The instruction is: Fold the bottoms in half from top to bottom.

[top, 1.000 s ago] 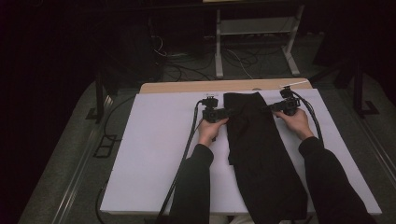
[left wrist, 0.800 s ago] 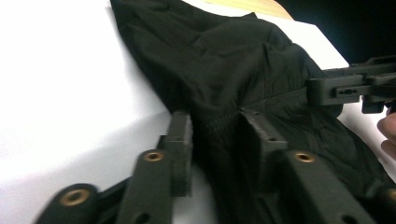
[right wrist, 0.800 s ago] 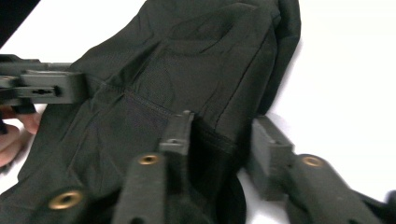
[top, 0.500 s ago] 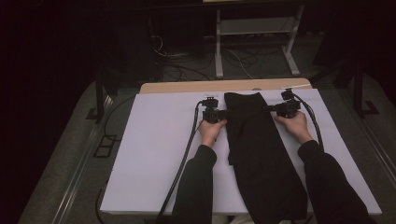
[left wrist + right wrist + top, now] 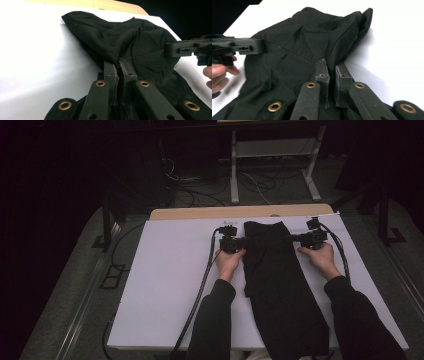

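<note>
Left gripper view shows claw (image 5: 120, 65) pinching garment (image 5: 140, 42).

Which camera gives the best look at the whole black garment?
The high view: the black garment lies lengthwise on the white sheet, far end to near edge. The left gripper view and right gripper view show its bunched far end close up, pinched from opposite sides.

A white sheet (image 5: 165, 285) covered a wooden table (image 5: 200, 213) in a dim room. Grey carpet (image 5: 65, 320) lay around it. Behind stood a white metal frame (image 5: 272, 157), with loose cables (image 5: 200, 180) on the dark floor.
</note>
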`<state>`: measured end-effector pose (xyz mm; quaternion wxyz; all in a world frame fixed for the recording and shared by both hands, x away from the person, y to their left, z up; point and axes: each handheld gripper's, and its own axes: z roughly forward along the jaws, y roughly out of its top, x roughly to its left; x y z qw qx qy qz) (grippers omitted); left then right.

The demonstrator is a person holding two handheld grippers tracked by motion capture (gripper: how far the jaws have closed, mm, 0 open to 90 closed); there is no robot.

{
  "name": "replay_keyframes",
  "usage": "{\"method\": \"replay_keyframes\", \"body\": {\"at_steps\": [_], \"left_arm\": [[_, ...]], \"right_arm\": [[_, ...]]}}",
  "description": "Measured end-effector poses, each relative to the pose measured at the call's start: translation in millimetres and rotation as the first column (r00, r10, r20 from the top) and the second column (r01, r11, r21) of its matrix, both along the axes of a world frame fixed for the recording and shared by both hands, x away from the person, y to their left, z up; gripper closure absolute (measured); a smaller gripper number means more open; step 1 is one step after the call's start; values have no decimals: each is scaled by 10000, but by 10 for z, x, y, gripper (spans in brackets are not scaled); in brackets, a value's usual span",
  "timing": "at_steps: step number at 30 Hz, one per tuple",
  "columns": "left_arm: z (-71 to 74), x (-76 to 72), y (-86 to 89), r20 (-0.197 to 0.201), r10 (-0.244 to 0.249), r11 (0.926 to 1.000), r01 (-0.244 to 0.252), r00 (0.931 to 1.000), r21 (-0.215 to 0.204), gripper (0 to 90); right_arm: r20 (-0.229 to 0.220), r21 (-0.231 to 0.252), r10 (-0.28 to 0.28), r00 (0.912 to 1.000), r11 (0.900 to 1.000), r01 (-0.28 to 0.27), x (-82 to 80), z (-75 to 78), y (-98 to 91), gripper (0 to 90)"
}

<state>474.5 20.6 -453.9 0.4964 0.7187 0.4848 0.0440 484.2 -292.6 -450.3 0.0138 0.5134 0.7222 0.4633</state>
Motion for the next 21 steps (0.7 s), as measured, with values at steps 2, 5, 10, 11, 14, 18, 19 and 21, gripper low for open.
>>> {"method": "replay_keyframes", "body": {"at_steps": [2, 5, 10, 11, 14, 18, 19, 21], "left_arm": [[-3, -29, -3, 48, -84, 10000, 84, 10000, -22, 847], [-9, -81, -13, 211, -130, 9999, 132, 9997, -87, 848], [-16, -159, -36, 291, -293, 9992, 300, 9991, -263, 849], [-15, -174, -36, 330, -291, 9992, 300, 9990, -278, 849], [1, -217, -25, 375, -405, 9988, 415, 9985, -257, 849], [33, -286, -8, 450, -560, 9975, 578, 9974, -395, 849], [45, -305, -7, 465, -609, 9970, 630, 9971, -455, 849], [66, -354, -7, 563, -797, 9954, 825, 9952, -479, 849]], "right_arm": [[93, 5, 139, 9999, 9999, -139, -53, 22, 0, 824], [310, 143, 324, 9990, 9994, -329, -167, 52, 6, 826], [436, 179, 400, 9982, 9990, -409, -270, 72, 5, 826], [489, 216, 417, 9979, 9988, -428, -307, 72, -8, 826], [517, 207, 441, 9977, 9988, -452, -347, 53, -17, 826], [516, 298, 381, 9979, 9988, -397, -436, 52, -36, 826], [575, 415, 335, 9978, 9985, -359, -491, 68, -38, 826], [625, 439, 320, 9975, 9984, -348, -521, 76, -37, 826]]}}
